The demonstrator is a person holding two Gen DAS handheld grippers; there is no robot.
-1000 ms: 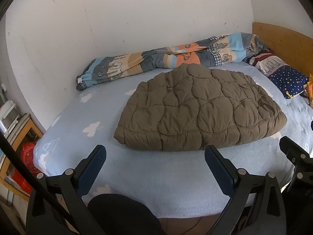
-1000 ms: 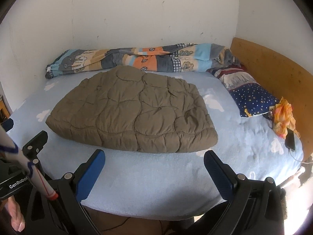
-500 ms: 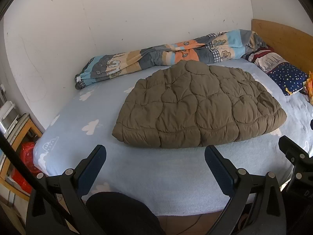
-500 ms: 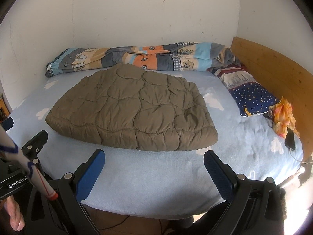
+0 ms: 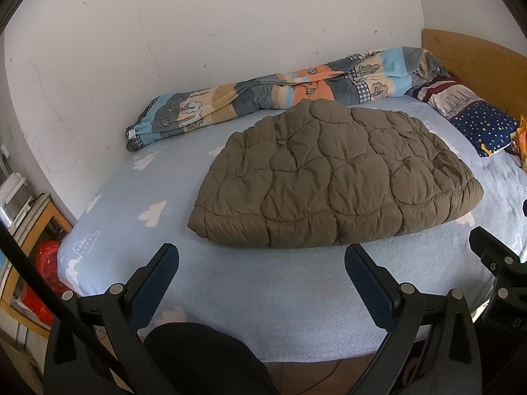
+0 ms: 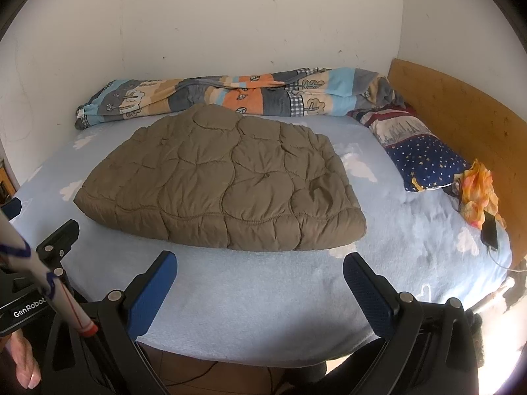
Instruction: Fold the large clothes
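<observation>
Left wrist view: the left gripper (image 5: pixel 262 275) hangs over the near edge of the bed (image 5: pixel 263 296), its 2 blue-padded fingers spread wide and holding nothing. The brown quilted jacket (image 5: pixel 332 177) lies in the middle of the bed as a thick folded bundle, its stitched hem toward the camera and a bare strip of sheet between hem and fingertips. Compared with 1 second ago, the jacket sits a little higher and smaller in this view and more sheet shows in front of it, so the gripper has drawn back and up. A rolled patterned blanket (image 5: pixel 273 95) lies along the wall, just beyond the jacket; a starred pillow (image 5: pixel 484 125) rests by the headboard.

Right wrist view: the right gripper (image 6: pixel 260 275) is likewise wide apart and empty, short of the hem of the jacket (image 6: pixel 224 181). The picture has shifted only slightly over the last second, again toward a pulled-back position. An orange cloth (image 6: pixel 477 194) and a phone (image 6: pixel 489 230) lie at the bed's right edge, well apart from the jacket.

With both tongs released and withdrawn from a compact, squared bundle, the fold looks complete or very nearly so; any further step would be a fresh grasp at the hem.
</observation>
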